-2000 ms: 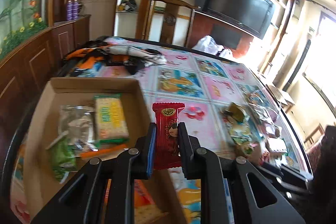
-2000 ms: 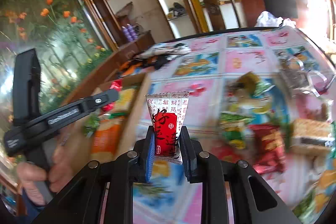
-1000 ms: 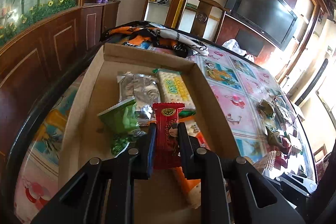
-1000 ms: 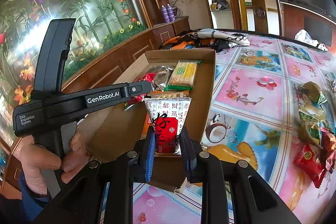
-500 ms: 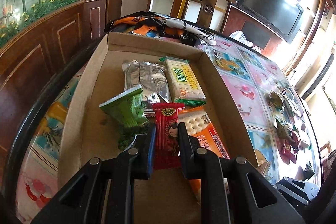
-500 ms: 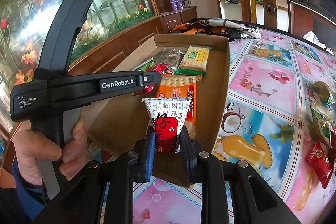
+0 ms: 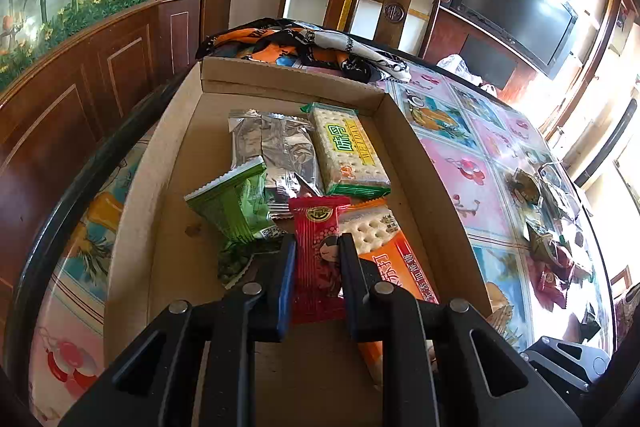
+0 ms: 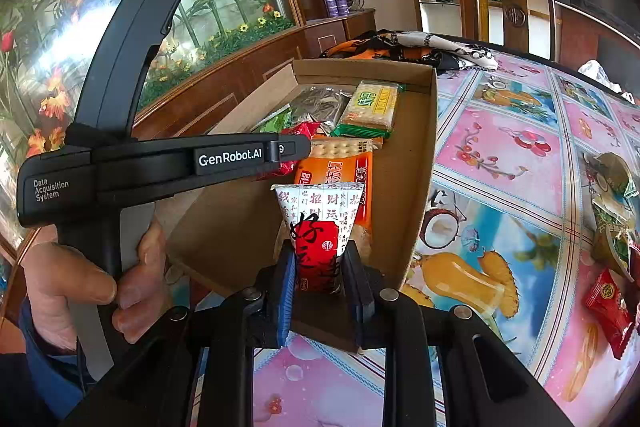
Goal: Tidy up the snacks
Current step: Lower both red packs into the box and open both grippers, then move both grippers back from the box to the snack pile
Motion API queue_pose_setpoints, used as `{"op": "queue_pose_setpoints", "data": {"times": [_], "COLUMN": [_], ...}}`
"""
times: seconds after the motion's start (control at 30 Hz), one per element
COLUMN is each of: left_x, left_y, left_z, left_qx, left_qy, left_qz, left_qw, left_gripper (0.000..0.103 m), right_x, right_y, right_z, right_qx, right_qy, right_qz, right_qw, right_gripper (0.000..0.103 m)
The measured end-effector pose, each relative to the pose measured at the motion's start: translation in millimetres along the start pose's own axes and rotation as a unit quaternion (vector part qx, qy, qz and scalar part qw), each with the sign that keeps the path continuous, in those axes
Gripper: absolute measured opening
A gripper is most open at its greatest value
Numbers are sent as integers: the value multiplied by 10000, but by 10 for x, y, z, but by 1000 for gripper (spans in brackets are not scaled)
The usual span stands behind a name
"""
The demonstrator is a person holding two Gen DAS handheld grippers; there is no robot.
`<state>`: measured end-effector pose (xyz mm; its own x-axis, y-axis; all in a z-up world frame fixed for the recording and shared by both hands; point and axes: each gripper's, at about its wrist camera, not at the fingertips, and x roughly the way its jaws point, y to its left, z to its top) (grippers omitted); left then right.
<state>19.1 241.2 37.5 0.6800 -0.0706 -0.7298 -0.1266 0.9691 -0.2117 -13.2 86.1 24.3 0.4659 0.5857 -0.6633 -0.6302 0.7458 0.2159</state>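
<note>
left claw: clenched on a red packet, held over the near half of the box, just above the orange crackers.
right claw: clenched on a white packet with a red label, held upright at the box's near right corner, above the rim.
box contents: silver packet and green-edged crackers at the far end; green packet left of centre, tilted; orange crackers on the right.
loose snacks: several remain on the worktop to the right, well apart from the box, among them a red candy.
risk, red packet: if let go from this height it likely lands on the crackers or the tilted green packet and slides into a heap, not a row.
risk, white packet: it sits at the box wall; released here it may catch the rim and tip out onto the worktop.
risk, claws: both work the same near end, close together; the left tool's body crosses in front of the right claw's path, so a hasty move could knock them together and jolt a packet loose.
risk, box: light cardboard, unheld; a bump on the wall could shove it.
risk, wrappers: slick film held by narrow pads; a twist may let a packet slip.
</note>
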Motion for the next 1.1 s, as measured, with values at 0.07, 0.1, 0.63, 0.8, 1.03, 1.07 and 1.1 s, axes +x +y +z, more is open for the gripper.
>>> {"op": "queue_pose_setpoints", "data": {"times": [0.07,0.1,0.63,0.8,1.03,1.07,1.1], "left_x": [0,5,-77,-115,-172,-175,-179], "left_y": [1,0,7,-10,-36,-37,-39], "left_z": [1,-1,25,33,45,45,44], "left_qx": [-12,-25,-68,-49,-4,-3,3], "left_qy": [-2,1,-201,-286,-432,-440,-451], "left_qz": [-9,-19,-91,-131,-270,-282,-301], "left_qw": [10000,10000,9997,9995,9987,9986,9985], "left_gripper": [19,19,33,38,43,44,44], "right_x": [2,2,-188,-378,-513,-568,-612], "right_y": [3,10,-44,-189,-477,-544,-601], "right_z": [1,-1,39,99,158,157,155], "right_qx": [-25,-49,14,272,509,603,682], "right_qy": [6,8,-319,-762,-848,-938,-1007], "right_qz": [-14,-28,20,-221,-806,-819,-797], "right_qw": [10000,10000,9995,9965,9918,9904,9894], "right_gripper": [25,25,41,66,69,69,69]}}
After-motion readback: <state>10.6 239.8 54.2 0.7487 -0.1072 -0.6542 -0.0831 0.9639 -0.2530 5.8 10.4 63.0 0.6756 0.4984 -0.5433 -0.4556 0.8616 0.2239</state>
